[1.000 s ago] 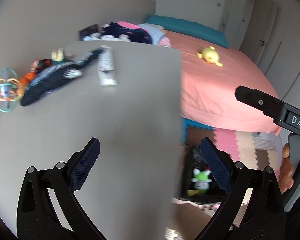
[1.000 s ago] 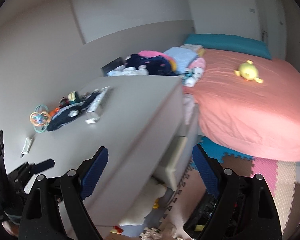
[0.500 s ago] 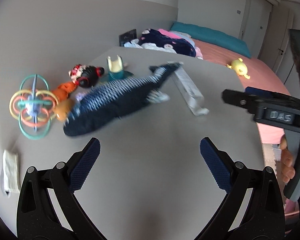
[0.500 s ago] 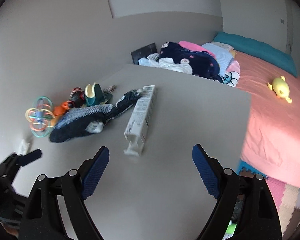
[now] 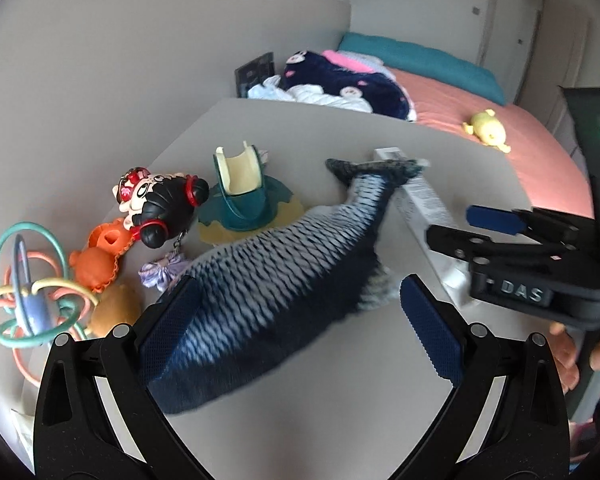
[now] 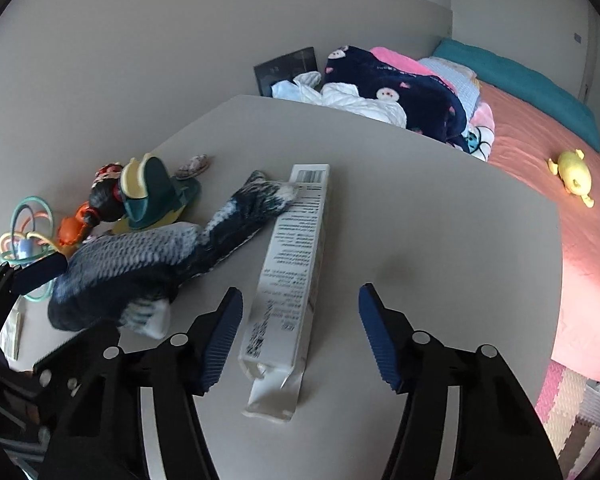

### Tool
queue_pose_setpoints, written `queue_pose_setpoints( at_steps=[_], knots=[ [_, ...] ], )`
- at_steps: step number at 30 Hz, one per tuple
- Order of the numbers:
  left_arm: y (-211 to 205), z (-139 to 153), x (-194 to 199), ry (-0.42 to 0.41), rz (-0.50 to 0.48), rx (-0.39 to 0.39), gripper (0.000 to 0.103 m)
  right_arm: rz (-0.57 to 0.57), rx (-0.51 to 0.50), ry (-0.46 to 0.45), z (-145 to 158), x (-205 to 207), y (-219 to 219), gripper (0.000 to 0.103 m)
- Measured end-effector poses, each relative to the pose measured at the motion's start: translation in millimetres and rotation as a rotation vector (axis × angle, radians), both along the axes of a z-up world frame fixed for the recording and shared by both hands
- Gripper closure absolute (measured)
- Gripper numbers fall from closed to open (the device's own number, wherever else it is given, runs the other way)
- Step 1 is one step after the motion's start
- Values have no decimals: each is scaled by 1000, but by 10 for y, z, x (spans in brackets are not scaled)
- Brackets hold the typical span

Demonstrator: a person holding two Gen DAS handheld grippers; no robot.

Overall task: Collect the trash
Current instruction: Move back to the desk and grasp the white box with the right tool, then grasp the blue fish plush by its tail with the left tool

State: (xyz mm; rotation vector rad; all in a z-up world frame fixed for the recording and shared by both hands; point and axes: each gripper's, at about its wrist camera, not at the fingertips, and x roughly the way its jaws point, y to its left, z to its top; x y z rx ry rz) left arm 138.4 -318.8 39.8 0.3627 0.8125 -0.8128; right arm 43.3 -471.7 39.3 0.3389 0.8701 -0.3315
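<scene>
Grey and matte, the counter (image 6: 420,248) stood against a pale wall beside a bed with a coral cover (image 6: 540,140). On it lay the task's thing, a long white carton (image 6: 292,264) with printed text, its near end torn open and crumpled, its far end touching the tail of a striped plush fish (image 6: 148,256).

Around that near end stood the right hand-held gripper (image 6: 300,336), its jaws closing, with the carton between them nearer the left pad; no pad could be seen pressing on it yet, so it counted as released. The step in hand looked like the grasp of the carton as trash. The next move probably called for the jaws to finish closing squarely across the narrow box and then lift it clear without dragging the fish's tail along.

Over the fish's body hung the left hand-held gripper (image 5: 300,320), jaws spread wide and holding nothing. Further out, by the wall, sat toys: a black-haired doll head (image 5: 160,208), a teal stand (image 5: 240,196), an orange piece (image 5: 96,256) and a ring rattle (image 5: 28,288). A small flat packet (image 6: 14,332) at the counter's left edge may also be trash, though it was too small to tell.
</scene>
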Motion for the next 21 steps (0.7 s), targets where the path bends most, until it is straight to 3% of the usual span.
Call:
queue_pose_setpoints(
  at_steps=[5, 7, 9, 13, 15, 16, 21],
  knots=[
    [-94, -106, 93, -14, 58, 63, 6, 18, -33, 55, -70, 123, 22, 56],
    [-113, -151, 113, -1, 75, 79, 6, 19, -52, 67, -96, 146, 35, 69],
    [-143, -191, 115, 1, 83, 106, 6, 20, -54, 71, -100, 153, 27, 74],
    [-229, -233, 67, -22, 90, 174, 6, 8, -28, 59, -73, 60, -35, 75],
    [-206, -227, 79, -12, 94, 159, 6, 0, -15, 46, -35, -14, -67, 75],
    [-180, -214, 76, -9, 92, 144, 8, -1, -12, 42, -17, -32, -84, 75],
    [-133, -128, -34, -55, 97, 144, 42, -2, -2, 11, 100, -240, -123, 75]
  ],
)
